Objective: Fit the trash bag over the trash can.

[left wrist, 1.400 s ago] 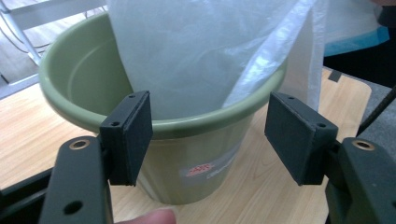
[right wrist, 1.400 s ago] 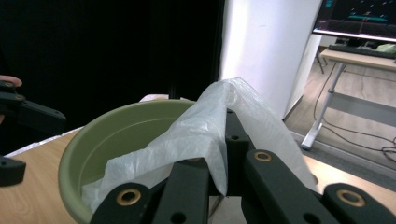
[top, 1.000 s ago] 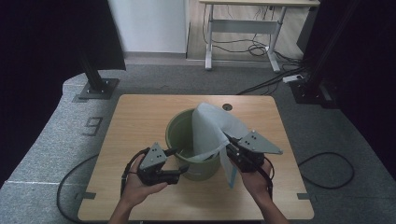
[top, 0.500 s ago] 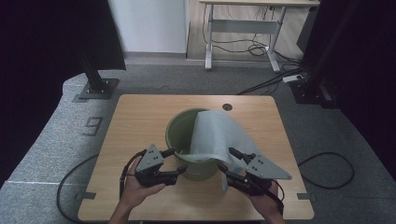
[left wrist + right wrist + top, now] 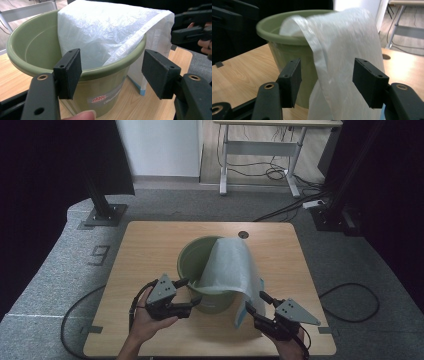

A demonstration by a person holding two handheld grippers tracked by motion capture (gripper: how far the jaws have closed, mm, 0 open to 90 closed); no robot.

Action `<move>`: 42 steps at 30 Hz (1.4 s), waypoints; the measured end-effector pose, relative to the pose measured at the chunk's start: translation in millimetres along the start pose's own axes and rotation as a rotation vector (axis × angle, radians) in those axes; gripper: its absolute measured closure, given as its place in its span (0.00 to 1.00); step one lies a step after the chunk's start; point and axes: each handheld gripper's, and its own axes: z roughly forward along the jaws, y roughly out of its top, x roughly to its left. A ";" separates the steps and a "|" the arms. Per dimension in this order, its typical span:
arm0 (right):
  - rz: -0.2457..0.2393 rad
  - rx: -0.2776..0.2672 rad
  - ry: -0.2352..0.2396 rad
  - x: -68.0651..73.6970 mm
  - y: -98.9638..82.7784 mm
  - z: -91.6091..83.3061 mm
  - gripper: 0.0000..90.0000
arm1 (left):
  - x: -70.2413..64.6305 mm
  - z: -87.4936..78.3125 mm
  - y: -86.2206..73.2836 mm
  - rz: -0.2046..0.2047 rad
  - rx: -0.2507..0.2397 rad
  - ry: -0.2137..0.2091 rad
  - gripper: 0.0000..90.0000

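While the white plastic bag (image 5: 231, 270) lies draped over the near right rim of the green bucket (image 5: 192, 257), part of it inside and the rest hanging down the outer wall toward the wooden table (image 5: 150, 245), the lining job looks barely begun: the bag's mouth is not spread around the rim. The right gripper (image 5: 256, 306) has just been opening its jaws, which now stand wide beside the hanging sheet without pressing it. The left gripper (image 5: 191, 292) waits at the bucket's near rim, jaws wide and empty.
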 end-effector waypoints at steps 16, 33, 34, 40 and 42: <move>-0.002 -0.024 -0.026 -17.1 1.1 19.4 0.98 | -4.3 2.7 4.7 0.022 0.007 -0.012 0.39; -0.210 -0.100 0.095 30.8 84.6 28.7 0.99 | -16.2 24.8 19.4 0.054 0.006 -0.014 0.46; -0.212 -0.100 0.097 31.6 84.6 29.6 0.99 | -15.5 26.3 20.0 0.054 0.007 -0.006 0.48; -0.198 -0.105 0.104 29.7 81.6 30.0 0.98 | -11.2 37.6 23.6 0.042 0.023 0.013 0.66; -0.191 -0.104 0.106 27.7 80.8 29.2 0.98 | -10.8 39.4 25.0 0.033 0.023 0.010 0.74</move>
